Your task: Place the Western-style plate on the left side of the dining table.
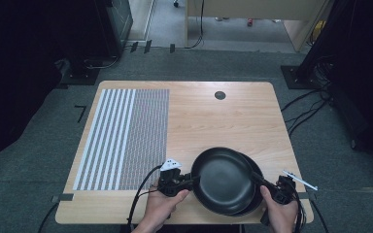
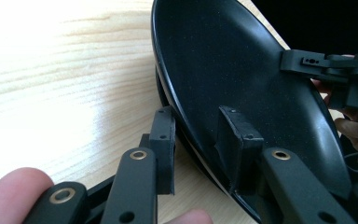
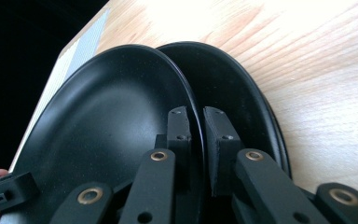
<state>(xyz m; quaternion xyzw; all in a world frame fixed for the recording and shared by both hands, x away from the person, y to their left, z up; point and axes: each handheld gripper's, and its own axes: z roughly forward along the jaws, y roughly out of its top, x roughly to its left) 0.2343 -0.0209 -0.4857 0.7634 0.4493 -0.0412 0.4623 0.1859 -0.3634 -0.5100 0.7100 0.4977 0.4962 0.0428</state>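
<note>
Two black plates lie overlapped near the table's front right. The upper plate (image 1: 222, 180) (image 2: 242, 70) (image 3: 112, 107) sits shifted left over the lower plate (image 1: 253, 164) (image 3: 233, 84). My left gripper (image 1: 194, 180) (image 2: 198, 140) is shut on the upper plate's left rim, with one pad inside the dish and the other under the rim. At the opposite side, my right gripper (image 1: 258, 180) (image 3: 196, 135) is shut on the same plate's right rim, its pads close together on either side of the edge. A hand holds each gripper from the front.
The wooden table (image 1: 213, 121) carries a striped grey and white mat (image 1: 124, 136) on its left half and a round cable hole (image 1: 220, 95) at the back. The plates sit close to the front edge. Cables trail off both grippers onto dark carpet.
</note>
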